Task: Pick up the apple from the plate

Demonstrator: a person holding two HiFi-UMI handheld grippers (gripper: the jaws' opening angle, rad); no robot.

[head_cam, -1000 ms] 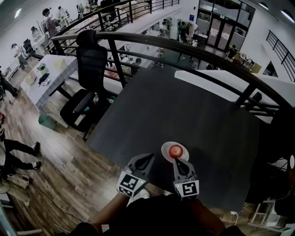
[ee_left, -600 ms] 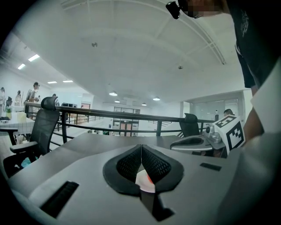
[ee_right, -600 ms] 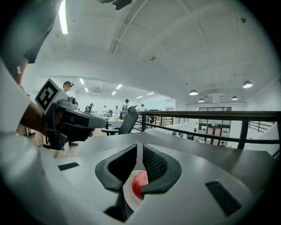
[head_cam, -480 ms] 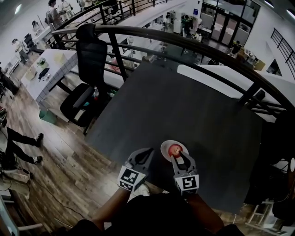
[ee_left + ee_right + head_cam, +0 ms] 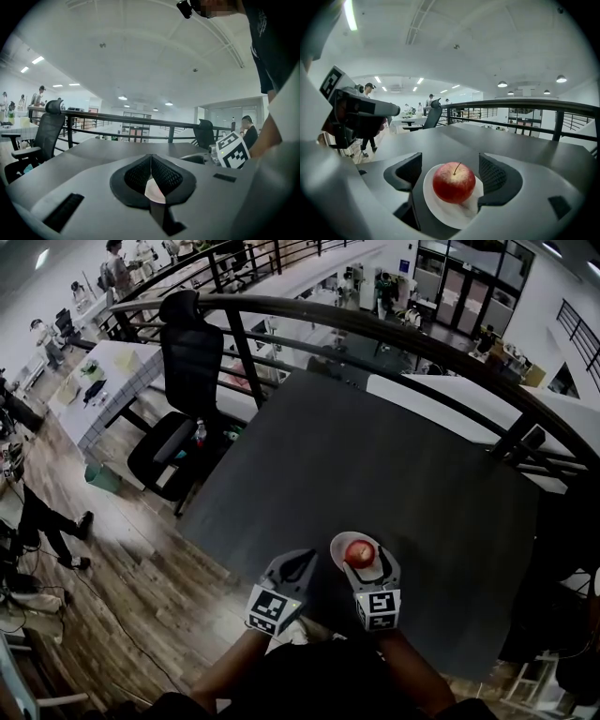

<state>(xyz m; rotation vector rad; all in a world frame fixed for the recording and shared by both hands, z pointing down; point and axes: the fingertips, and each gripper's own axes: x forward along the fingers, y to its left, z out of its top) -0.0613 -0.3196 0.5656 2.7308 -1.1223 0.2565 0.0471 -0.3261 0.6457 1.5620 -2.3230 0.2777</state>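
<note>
A red apple (image 5: 359, 552) (image 5: 453, 182) sits on a small white plate (image 5: 338, 543) (image 5: 449, 213) near the front edge of the dark table (image 5: 375, 456). My right gripper (image 5: 361, 560) (image 5: 451, 162) reaches over the plate. Its jaws are opening and stand either side of the apple, with a gap between each pad and the fruit. My left gripper (image 5: 304, 561) (image 5: 151, 165) is shut and empty, hovering low over the table just left of the plate.
A curved black railing (image 5: 375, 329) runs behind the table. A black office chair (image 5: 183, 362) stands off the table's left side over wooden floor. The right gripper's marker cube (image 5: 232, 150) shows in the left gripper view.
My right gripper has dropped and moved forward over the plate, and its jaws have gone from shut to wide apart around the apple. The left gripper has barely moved.
</note>
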